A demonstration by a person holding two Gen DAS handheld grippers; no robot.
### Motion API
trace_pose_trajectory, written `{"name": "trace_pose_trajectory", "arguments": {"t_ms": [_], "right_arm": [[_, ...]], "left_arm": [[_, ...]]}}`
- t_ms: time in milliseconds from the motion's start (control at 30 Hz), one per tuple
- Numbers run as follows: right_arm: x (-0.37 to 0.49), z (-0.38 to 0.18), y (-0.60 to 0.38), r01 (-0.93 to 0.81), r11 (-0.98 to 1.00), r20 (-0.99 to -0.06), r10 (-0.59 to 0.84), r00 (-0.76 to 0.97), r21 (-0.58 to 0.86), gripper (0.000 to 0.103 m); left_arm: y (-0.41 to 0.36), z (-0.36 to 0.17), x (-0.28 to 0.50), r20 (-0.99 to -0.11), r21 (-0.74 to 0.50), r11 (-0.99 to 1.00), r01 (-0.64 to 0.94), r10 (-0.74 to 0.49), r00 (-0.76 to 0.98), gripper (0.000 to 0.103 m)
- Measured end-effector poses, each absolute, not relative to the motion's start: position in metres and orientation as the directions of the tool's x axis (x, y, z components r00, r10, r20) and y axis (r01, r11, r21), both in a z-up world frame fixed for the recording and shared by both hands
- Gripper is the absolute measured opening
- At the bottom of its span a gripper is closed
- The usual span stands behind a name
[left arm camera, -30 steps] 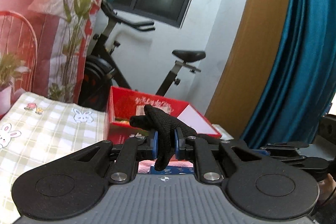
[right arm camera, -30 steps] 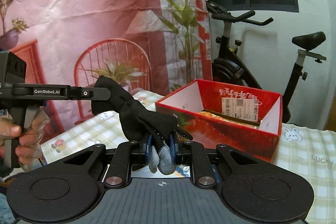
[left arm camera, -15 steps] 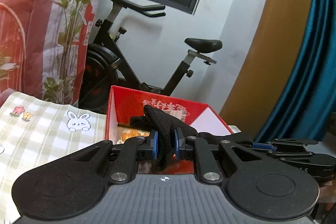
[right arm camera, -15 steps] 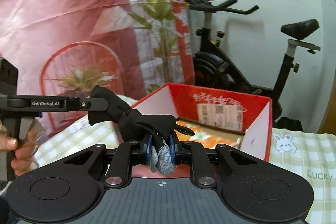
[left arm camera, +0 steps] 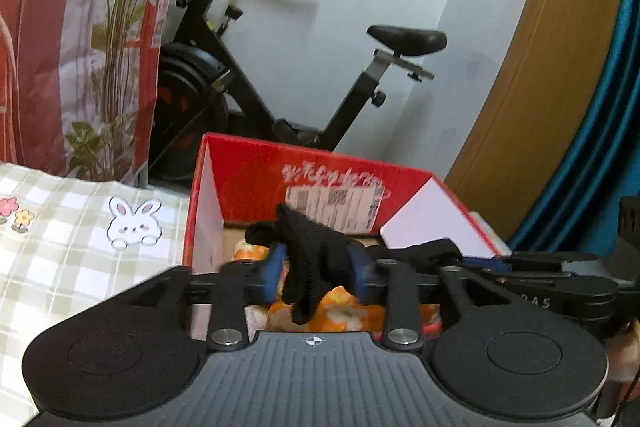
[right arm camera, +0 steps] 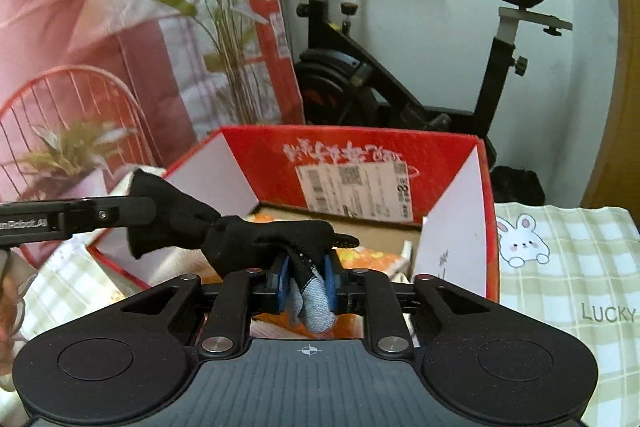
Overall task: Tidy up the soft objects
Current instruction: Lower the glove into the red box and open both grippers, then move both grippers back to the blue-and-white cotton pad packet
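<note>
A black knit glove (left arm camera: 310,259) with grey fingertips (right arm camera: 316,303) hangs stretched between both grippers, over the open red cardboard box (left arm camera: 256,183). My left gripper (left arm camera: 316,273) has its blue pads spread wider, and the glove's cuff end lies loosely between them. My right gripper (right arm camera: 307,281) is shut on the glove's finger end. The box (right arm camera: 360,155) holds an orange flowered cloth (left arm camera: 340,311). The left gripper shows from the side in the right wrist view (right arm camera: 80,217).
The box stands on a green checked tablecloth with rabbit prints (right arm camera: 560,267) (left arm camera: 80,235). An exercise bike (left arm camera: 280,67) stands behind the table against a white wall. A red printed backdrop (right arm camera: 80,27) hangs at the left, a blue curtain (left arm camera: 600,147) at the right.
Both grippers have carried the glove forward and down over the box. The left gripper's pads have spread apart, where they clamped the glove before.
</note>
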State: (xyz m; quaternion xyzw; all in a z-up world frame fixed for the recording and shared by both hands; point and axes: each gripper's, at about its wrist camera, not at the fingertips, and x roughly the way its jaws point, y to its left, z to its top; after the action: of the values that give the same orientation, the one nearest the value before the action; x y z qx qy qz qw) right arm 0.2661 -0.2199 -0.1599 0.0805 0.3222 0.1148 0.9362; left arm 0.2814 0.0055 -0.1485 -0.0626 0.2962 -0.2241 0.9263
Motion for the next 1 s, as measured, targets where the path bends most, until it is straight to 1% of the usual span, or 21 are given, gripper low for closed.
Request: {"name": "trace_pose_trajectory", "arguments": {"t_ms": [33,100,167,333,467,633,733,833,933,1000], "right_arm": [[0.265,-0.161,-0.218,-0.16,0.964,-0.586,0.257,0.769,0.213,0.026],[0.26,-0.163,-0.217,-0.157,0.968,-0.584,0.243,0.775,0.194,0.031],[0.256,-0.16,-0.218,-0.146,0.972,-0.579,0.229,0.782,0.186,0.045],[0.232,-0.146,-0.219,-0.15,0.973,-0.537,0.221,0.814,0.174,0.053],[0.205,-0.136,-0.213,-0.189,0.971,-0.504,0.238,0.83,0.147,0.054],[0.169,-0.128,-0.205,-0.241,0.963,-0.474,0.269,0.838,0.118,0.055],[0.148,-0.135,-0.201,-0.253,0.96,-0.473,0.279,0.836,0.121,0.055],[0.13,-0.149,-0.196,-0.248,0.96,-0.479,0.279,0.833,0.128,0.055],[0.113,-0.165,-0.186,-0.238,0.964,-0.493,0.265,0.828,0.119,0.055],[0.104,-0.178,-0.18,-0.237,0.961,-0.509,0.276,0.816,0.142,0.055]], "left_arm": [[0.006,-0.15,0.283,-0.523,-0.24,0.893,0.38,-0.449,0.725,0.051],[0.009,-0.15,0.28,-0.526,-0.226,0.895,0.384,-0.444,0.726,0.051],[0.011,-0.148,0.281,-0.53,-0.221,0.898,0.381,-0.439,0.726,0.051],[0.014,-0.136,0.265,-0.507,-0.205,0.897,0.392,-0.44,0.741,0.051],[0.014,-0.127,0.245,-0.508,-0.19,0.891,0.413,-0.449,0.735,0.051],[0.016,-0.125,0.211,-0.505,-0.191,0.863,0.468,-0.495,0.707,0.051],[0.011,-0.135,0.193,-0.538,-0.168,0.835,0.524,-0.523,0.661,0.051],[0.005,-0.151,0.183,-0.58,-0.14,0.827,0.544,-0.514,0.632,0.051],[0.003,-0.168,0.181,-0.611,-0.169,0.828,0.535,-0.513,0.602,0.05],[0.003,-0.181,0.181,-0.627,-0.197,0.834,0.516,-0.511,0.587,0.05]]}}
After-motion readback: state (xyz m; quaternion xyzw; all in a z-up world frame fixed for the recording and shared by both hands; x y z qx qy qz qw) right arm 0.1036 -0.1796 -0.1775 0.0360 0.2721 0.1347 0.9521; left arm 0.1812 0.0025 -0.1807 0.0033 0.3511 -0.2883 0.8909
